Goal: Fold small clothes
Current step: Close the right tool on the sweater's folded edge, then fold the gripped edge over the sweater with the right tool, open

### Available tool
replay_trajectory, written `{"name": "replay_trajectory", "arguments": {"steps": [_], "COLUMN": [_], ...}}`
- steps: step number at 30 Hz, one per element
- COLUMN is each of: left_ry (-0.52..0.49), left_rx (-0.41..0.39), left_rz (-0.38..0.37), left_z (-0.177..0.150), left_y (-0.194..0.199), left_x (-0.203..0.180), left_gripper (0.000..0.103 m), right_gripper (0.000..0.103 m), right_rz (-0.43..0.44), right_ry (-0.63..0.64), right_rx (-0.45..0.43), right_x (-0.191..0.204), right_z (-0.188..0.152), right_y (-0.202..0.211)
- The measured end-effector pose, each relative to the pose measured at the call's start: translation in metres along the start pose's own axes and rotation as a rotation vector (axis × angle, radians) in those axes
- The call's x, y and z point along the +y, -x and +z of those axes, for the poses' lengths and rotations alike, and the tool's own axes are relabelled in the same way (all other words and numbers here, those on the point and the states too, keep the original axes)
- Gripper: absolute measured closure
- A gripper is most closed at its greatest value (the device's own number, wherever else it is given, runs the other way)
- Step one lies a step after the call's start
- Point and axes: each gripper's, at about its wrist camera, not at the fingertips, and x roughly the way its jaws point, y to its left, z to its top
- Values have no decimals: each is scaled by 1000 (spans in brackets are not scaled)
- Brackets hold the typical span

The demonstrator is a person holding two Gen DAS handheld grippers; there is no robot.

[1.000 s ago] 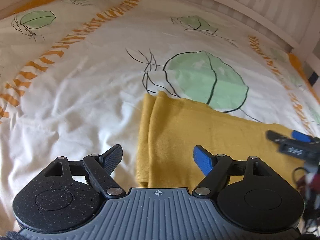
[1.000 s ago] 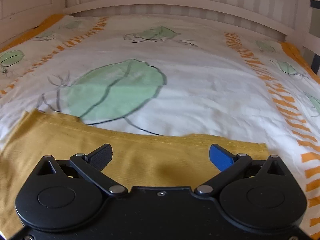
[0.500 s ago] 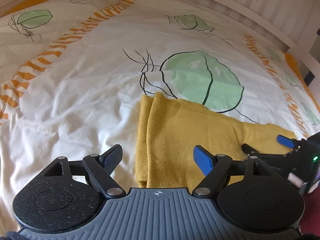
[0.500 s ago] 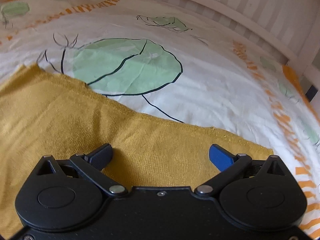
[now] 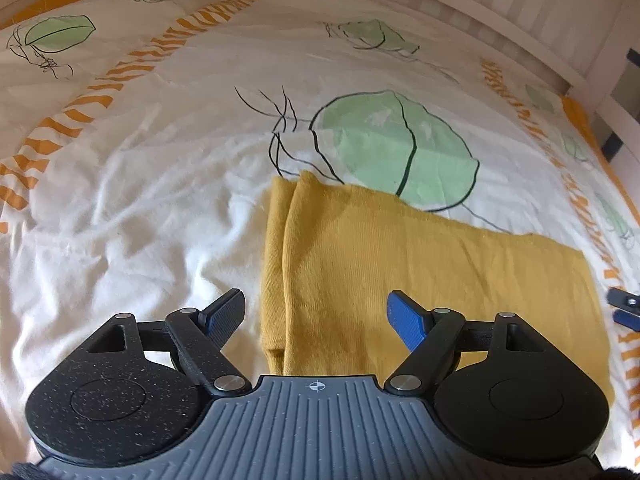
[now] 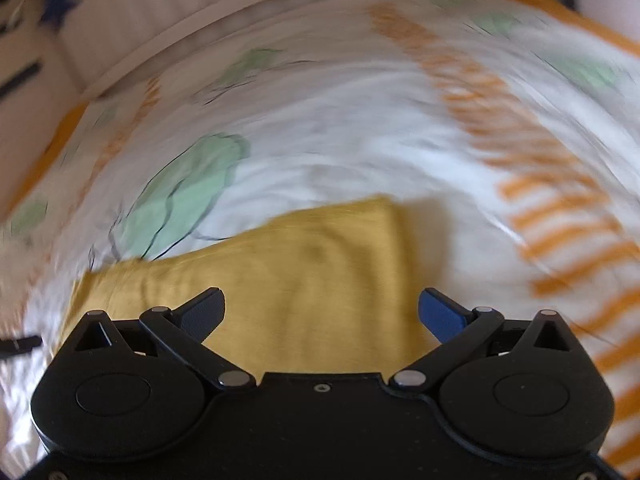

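Observation:
A mustard-yellow garment point(image 5: 400, 264) lies flat on the bed sheet, folded into a long strip with a doubled edge at its left end. My left gripper point(image 5: 316, 314) is open and empty, hovering over the garment's near left end. My right gripper point(image 6: 322, 312) is open and empty over the garment's right end point(image 6: 312, 264); that view is motion-blurred. The right gripper's fingertips point(image 5: 624, 308) show at the right edge of the left wrist view, just off the cloth.
The bed sheet point(image 5: 160, 200) is white with green leaf prints and orange stripes, wrinkled to the left. A white slatted bed rail point(image 5: 520, 12) runs along the far side and right.
The right gripper has swung away to the right, off the middle of the garment to its right end, turning fast. The left gripper has barely moved. Both stay open.

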Motion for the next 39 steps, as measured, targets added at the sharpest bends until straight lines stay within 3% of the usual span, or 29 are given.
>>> {"name": "replay_trajectory", "arguments": {"steps": [4,7,15,25,30,32,34,35,39], "left_ry": [-8,-11,-12,10,11,13,13,12,17], "left_rx": [22,39,61,64,70,72,70,67,49], "left_rz": [3,5,1,-4,5,6,12,15,20], "left_z": [-4,-7,-9,-8,-8,-7,-7,-7,-5], "left_y": [-6,-10,-16,-19,-22,-23,-23,-23,-16], "left_x": [-2,-2,-4,-3,-3,-2,-1,0,6], "left_gripper": [26,26,26,26,26,26,26,26,26], "right_gripper": [0,0,0,0,0,17,78,76,77], "right_rz": [43,150,435,550,556,541,467,411,323], "right_ry": [-101,-168,-291,-200,-163,-148,-159,-158,-76], "right_rx": [57,98,89,121,118,124,184,199,171], "right_x": [-43,-63,-83,-72,-62,-56,-53,-50,-23], "right_z": [-7,-16,-17,-9,-8,-8,-8,-8,-1], "right_y": [3,-5,-30,-52,-57,-56,-58,-57,-38]}}
